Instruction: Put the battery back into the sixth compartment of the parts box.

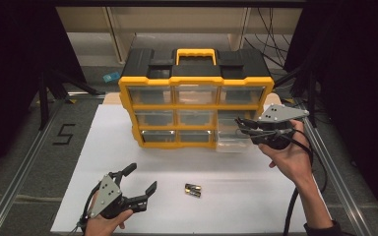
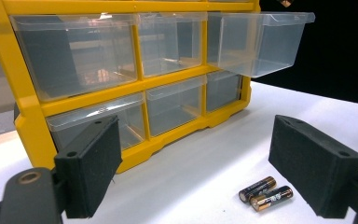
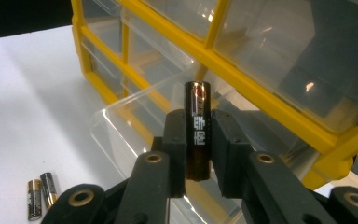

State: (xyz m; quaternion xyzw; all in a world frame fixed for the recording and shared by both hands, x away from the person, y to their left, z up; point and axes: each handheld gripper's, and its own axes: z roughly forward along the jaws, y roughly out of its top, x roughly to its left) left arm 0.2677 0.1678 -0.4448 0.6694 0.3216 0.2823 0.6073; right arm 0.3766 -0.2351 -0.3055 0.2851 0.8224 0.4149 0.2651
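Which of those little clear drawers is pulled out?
The middle-row drawer at the right end of the yellow organizer, under the right gripper; the others sit pushed in.

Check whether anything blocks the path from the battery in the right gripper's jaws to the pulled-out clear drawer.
Nothing visible does. The right gripper holds the battery upright just over the open drawer, whose top is uncovered. The two other batteries lie apart on the table, well clear.

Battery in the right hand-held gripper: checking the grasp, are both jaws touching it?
Touching. The right gripper view shows the battery pinched upright, both jaws pressed against its sides.
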